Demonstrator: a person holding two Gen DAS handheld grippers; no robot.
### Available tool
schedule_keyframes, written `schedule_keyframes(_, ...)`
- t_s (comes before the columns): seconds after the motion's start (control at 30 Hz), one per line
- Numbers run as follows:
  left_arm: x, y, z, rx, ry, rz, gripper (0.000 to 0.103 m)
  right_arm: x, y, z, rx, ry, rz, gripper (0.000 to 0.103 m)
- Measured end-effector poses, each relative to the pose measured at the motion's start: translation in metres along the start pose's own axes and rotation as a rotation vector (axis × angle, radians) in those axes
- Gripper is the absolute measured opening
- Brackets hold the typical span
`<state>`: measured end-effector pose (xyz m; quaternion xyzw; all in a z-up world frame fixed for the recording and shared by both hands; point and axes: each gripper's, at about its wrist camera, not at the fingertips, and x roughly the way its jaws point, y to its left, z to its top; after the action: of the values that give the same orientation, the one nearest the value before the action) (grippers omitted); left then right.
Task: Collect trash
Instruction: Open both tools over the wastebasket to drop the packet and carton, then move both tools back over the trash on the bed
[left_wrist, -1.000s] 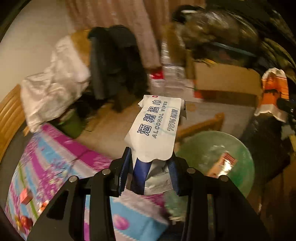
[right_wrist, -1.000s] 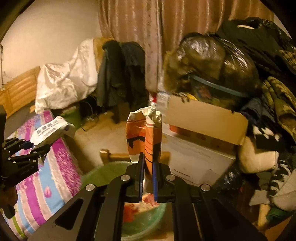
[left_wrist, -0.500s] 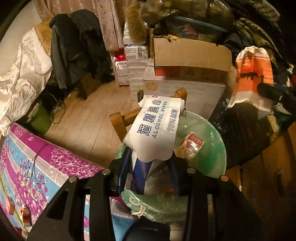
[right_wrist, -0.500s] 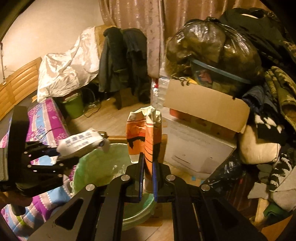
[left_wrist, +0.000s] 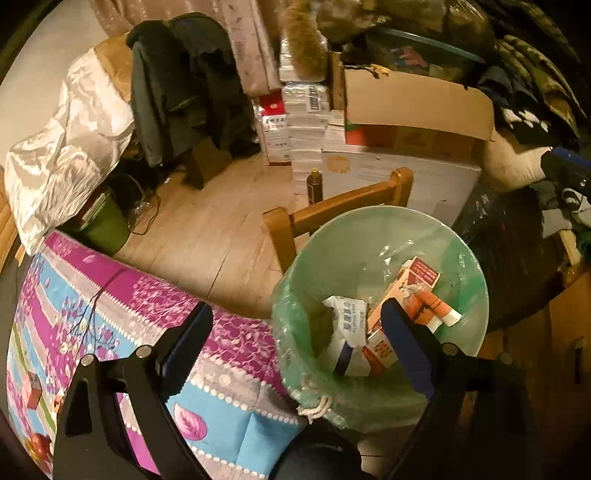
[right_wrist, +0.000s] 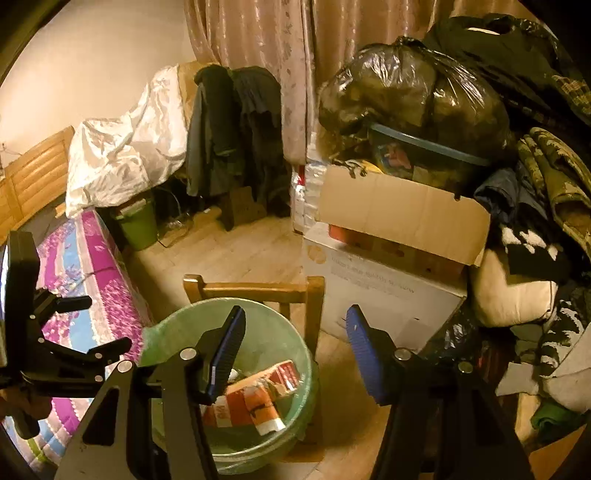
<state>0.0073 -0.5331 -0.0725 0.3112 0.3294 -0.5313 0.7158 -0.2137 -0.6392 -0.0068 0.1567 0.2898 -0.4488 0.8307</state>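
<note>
Gaping ribbed tongs (left_wrist: 295, 332) over crumpled, perhaps foil, wrappers (left_wrist: 351, 325).

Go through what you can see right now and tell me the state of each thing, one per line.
Left gripper: jaws open, empty.
Right gripper: jaws open, empty.
Trash bin: lined with a green bag, partly filled.
Wipes packet: lying in the bin.
Orange packet: lying in the bin.
Cardboard box: flap open.
Black bag: stuffed full.
</note>
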Motion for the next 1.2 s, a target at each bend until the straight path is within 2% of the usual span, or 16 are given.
schedule_keyframes(0.33,-0.041,0.028,-0.025,-0.122,-0.14,0.104,0.089,-0.027,0.036,0.001,0.034,-0.171,0.08,0.062)
schedule_keyframes(0.43,-0.054,0.036,-0.037,-0.148,-0.196,0.176,0.089,-0.041,0.044,-0.003,0.074,-0.247,0.09,0.069)
schedule_keyframes(0.63,-0.076,0.061,-0.069,-0.215,-0.265,0.344,0.089,-0.062,0.068,-0.018,0.102,-0.362,0.088,0.073)
schedule_keyframes(0.73,-0.086,0.079,-0.087,-0.268,-0.266,0.401,0.089,-0.066,0.08,-0.025,0.118,-0.379,0.103,0.077)
schedule_keyframes(1.0,-0.117,0.122,-0.148,-0.402,-0.241,0.536,0.089,-0.061,0.123,-0.032,0.095,-0.359,0.171,0.081)
schedule_keyframes(1.2,-0.142,0.144,-0.194,-0.489,-0.219,0.606,0.09,-0.05,0.175,-0.041,0.04,-0.299,0.259,0.084)
